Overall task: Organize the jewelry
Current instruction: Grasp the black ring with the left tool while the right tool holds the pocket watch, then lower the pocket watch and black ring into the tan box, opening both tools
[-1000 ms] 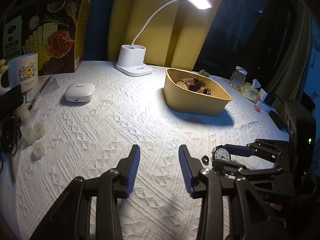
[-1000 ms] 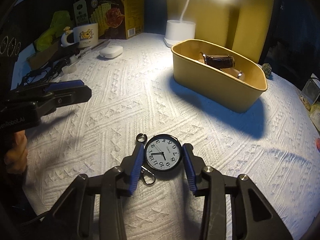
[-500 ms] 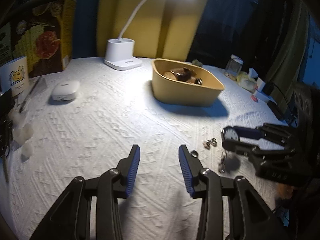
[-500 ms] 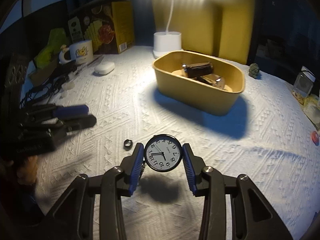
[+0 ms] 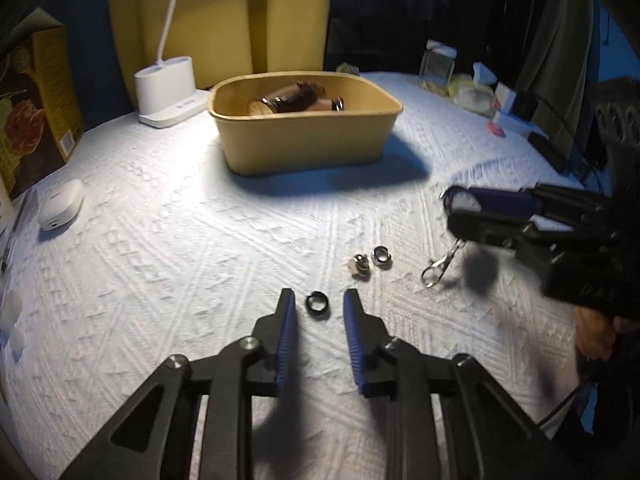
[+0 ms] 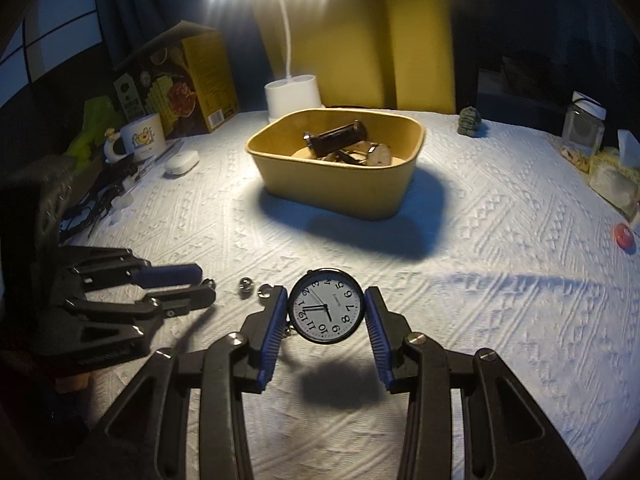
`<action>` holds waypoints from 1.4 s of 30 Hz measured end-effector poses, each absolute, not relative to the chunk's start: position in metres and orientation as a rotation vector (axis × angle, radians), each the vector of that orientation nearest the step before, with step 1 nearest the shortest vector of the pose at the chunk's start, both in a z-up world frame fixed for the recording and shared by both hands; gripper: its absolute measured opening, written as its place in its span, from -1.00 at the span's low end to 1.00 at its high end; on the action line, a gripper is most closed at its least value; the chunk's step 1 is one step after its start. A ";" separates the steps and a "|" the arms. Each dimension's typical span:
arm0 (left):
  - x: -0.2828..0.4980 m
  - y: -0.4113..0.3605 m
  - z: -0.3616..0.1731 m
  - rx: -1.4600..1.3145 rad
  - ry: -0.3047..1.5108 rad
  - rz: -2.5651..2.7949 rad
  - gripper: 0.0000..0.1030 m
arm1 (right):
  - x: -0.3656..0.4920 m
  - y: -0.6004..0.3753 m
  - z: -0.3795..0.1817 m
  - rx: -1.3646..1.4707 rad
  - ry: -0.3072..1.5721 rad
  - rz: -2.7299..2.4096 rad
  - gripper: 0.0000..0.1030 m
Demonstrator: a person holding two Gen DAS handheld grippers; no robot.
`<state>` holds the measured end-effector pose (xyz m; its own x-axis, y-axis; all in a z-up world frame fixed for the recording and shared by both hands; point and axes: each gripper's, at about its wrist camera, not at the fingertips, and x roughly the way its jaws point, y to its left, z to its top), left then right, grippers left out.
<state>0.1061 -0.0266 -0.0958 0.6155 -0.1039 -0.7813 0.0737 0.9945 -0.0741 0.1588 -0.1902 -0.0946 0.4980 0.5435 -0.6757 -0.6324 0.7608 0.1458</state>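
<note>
My right gripper (image 6: 326, 312) is shut on a round pocket watch (image 6: 326, 306) with a white dial, held above the white cloth; its clasp (image 5: 438, 266) hangs below in the left wrist view, where that gripper (image 5: 460, 210) is at the right. My left gripper (image 5: 319, 308) is open, low over the cloth, with a dark ring (image 5: 317, 303) lying between its fingertips. Two small silver rings (image 5: 372, 260) lie just beyond. The yellow tray (image 5: 308, 148) holds watches and a ring (image 5: 338, 103). The tray also shows ahead in the right wrist view (image 6: 336, 184).
A white desk lamp base (image 5: 166, 92) stands behind the tray. A white earbud case (image 5: 60, 204), a snack box (image 6: 184, 84) and a mug (image 6: 140, 140) are at the left. A jar (image 6: 582, 128), tissues and small items line the right edge.
My right gripper lifted the pocket watch off the cloth and carried it up and forward. My left gripper moved forward and right until the dark ring lay between its fingertips.
</note>
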 end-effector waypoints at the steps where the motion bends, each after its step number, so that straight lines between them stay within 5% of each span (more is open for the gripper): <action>1: 0.108 -0.029 -0.096 -0.022 0.906 -0.098 -0.62 | 0.160 -0.193 -0.095 -0.122 0.769 0.713 -0.28; 4: 0.111 -0.031 -0.095 -0.011 0.911 -0.090 -0.77 | 0.165 -0.199 -0.094 -0.112 0.767 0.710 -0.28; 42: 0.163 0.007 -0.018 -0.063 0.717 -0.129 -0.77 | 0.256 -0.162 -0.022 -0.089 0.640 0.673 -0.28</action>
<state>0.1634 0.0069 -0.0179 0.7463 -0.1393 -0.6509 0.0963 0.9902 -0.1015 0.2564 -0.1622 -0.0223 0.5994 0.5531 -0.5786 -0.6061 0.7857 0.1233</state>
